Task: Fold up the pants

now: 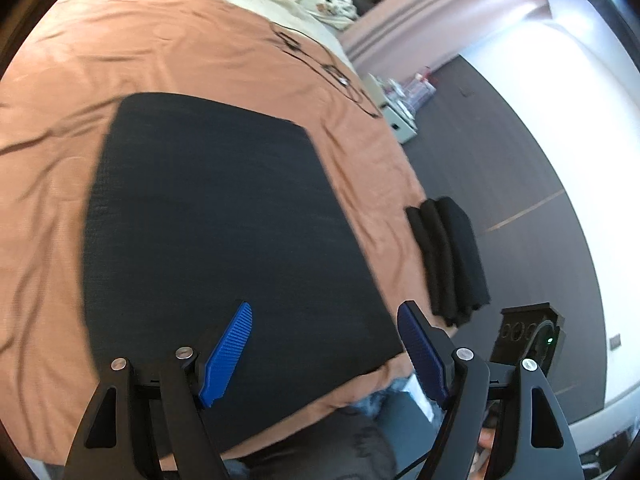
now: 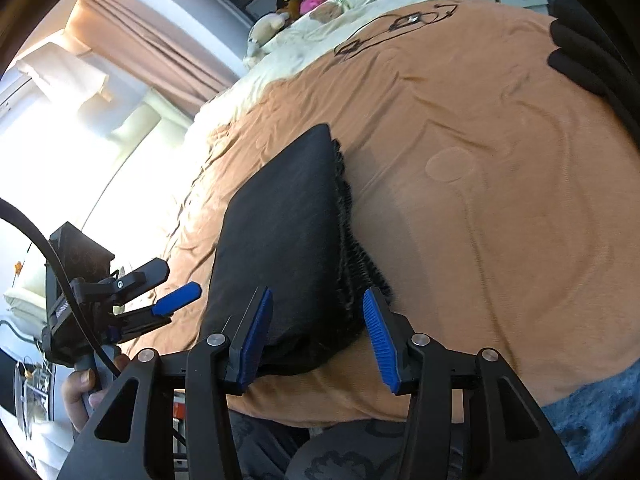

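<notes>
The black pants (image 1: 220,220) lie folded into a flat rectangle on the orange bed cover (image 1: 60,160). My left gripper (image 1: 326,312) hangs open over their near edge, with nothing pinched between its blue pads. In the right wrist view the same pants (image 2: 280,232) show a ribbed edge on their right side. There my right gripper (image 2: 318,300) is open, straddling the near end of the pants without its pads pressing on the cloth. The left gripper (image 2: 182,280) shows at the left of that view, held by a person's hand (image 2: 80,384).
A stack of folded dark clothes (image 1: 448,260) sits at the bed's right edge, also at the upper right in the right wrist view (image 2: 580,60). A black cord (image 1: 320,64) lies further up the bed. Cream bedding and plush toys (image 2: 280,20) lie at the head. A white nightstand (image 1: 400,120) stands beside the bed.
</notes>
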Demonstrator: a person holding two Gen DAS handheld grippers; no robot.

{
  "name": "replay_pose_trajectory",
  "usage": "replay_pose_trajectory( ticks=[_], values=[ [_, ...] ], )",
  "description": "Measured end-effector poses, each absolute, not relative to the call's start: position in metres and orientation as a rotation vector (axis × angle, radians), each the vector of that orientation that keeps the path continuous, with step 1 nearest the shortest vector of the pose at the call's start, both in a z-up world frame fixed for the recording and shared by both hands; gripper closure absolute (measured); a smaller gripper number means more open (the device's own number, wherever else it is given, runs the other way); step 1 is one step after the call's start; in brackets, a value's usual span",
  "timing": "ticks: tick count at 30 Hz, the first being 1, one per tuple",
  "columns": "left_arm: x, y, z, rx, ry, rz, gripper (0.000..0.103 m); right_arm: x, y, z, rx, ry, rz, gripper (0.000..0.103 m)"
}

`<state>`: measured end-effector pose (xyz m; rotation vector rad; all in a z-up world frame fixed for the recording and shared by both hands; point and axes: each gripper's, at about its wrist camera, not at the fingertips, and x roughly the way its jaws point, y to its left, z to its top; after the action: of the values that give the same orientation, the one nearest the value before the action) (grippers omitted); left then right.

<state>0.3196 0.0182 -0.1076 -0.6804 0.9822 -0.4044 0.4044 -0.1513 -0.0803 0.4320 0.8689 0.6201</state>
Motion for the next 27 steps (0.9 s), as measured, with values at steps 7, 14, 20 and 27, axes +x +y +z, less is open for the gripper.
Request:
replay_pose_trajectory(
  ticks=[7, 14, 20, 27],
  values=[
    [0.306, 0.063, -0.123, -0.706, 0.982, -0.31, 0.026, 0.425, -0.136, -0.083, 0.392, 0.893, 0.602, 0.058],
    [0.297, 0.089, -0.152, -0.756, 1.026, -0.227, 0.026, 0.436, -0.129, -0.086, 0.359, 0.914, 0.611, 0.092],
    [0.285, 0.102, -0.177, -0.814, 1.057, -0.203, 0.026, 0.447, -0.142, -0.098, 0.393, 0.928, 0.57, 0.098],
    [0.279, 0.102, -0.201, -0.9, 1.076, -0.222, 0.027, 0.459, -0.146, -0.128, 0.397, 0.995, 0.529, 0.103]
  ],
)
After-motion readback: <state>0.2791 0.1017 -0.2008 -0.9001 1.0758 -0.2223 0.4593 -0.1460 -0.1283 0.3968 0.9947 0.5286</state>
